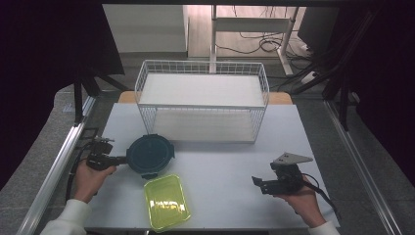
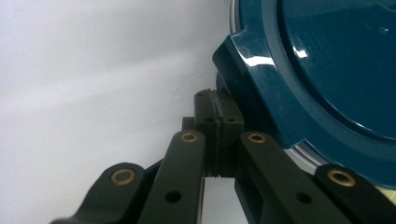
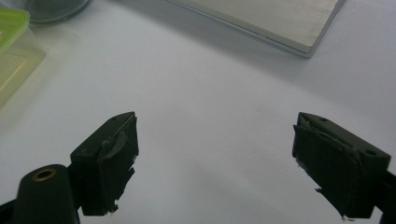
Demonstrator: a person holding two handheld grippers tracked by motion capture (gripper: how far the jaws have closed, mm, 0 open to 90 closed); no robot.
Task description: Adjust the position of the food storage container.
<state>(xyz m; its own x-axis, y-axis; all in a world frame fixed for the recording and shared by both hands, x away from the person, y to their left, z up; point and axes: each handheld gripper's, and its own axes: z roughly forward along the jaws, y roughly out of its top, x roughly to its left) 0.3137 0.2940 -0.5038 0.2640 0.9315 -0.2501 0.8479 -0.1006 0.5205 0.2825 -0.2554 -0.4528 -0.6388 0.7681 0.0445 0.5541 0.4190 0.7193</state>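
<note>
left gripper view: left gripper (image 2: 217, 135) closed, seemingly pinching round container (image 2: 327, 70); right gripper (image 3: 215, 163) apart.

Grey carpet floor (image 1: 39, 147), cables (image 1: 264, 44) behind white table (image 1: 225, 171).

We record a white bench (image 1: 220, 161) carrying a white wire rack (image 1: 202, 100) with two shelves at its far middle. In front of the rack, toward the left, lies a round dark-blue lidded container (image 1: 150, 155). Just beside it, nearer the person, sits a yellow-green rectangular container (image 1: 167, 201); whether the two touch we cannot tell. The left gripper (image 1: 121, 159) lies low at the blue container's left rim, its jaws pointing right and meeting that rim. The right gripper (image 1: 258, 184) rests well apart on the right of the bench, a grey three-cornered plate on top, its jaws pointing left over bare surface. White sleeves show at both wrists.
</note>
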